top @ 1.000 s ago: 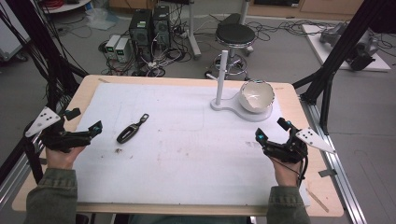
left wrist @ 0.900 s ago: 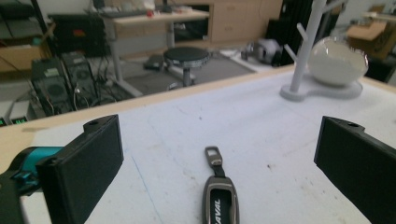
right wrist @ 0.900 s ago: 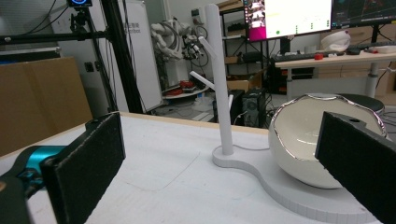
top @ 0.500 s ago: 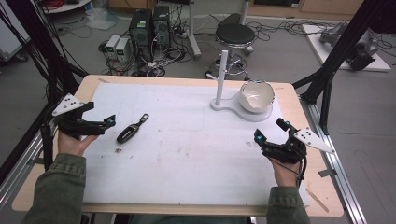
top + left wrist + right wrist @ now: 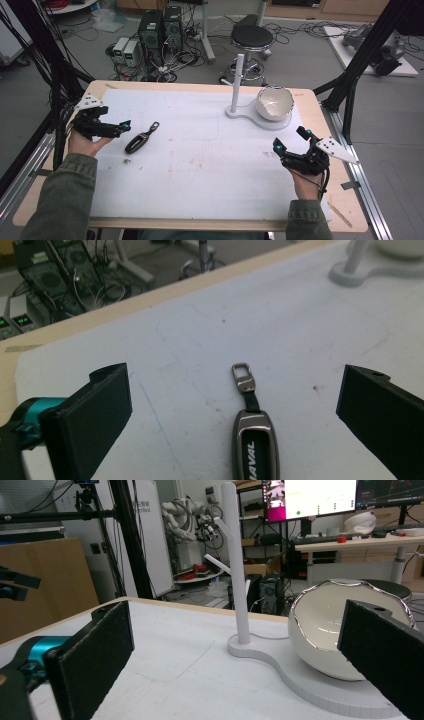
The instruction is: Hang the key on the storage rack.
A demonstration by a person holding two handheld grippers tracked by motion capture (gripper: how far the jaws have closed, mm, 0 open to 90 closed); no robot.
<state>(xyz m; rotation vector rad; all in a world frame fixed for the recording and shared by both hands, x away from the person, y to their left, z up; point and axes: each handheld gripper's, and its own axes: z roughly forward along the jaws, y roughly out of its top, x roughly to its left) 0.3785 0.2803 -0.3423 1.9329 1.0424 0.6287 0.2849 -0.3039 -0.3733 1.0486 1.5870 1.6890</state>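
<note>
White table [image 5: 200, 175] holds one key fob [image 5: 141, 139], one bowl [image 5: 274, 102], two grippers.

A grey floor with tangled cables [image 5: 295, 30], a round black stool [image 5: 252, 36] and computer boxes [image 5: 161, 27] behind the table.

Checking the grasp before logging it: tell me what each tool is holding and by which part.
Nothing is held. The left tool is open, aimed at the key fob lying between its jaws untouched. The right tool is open too, near the egg-shaped bowl.
</note>
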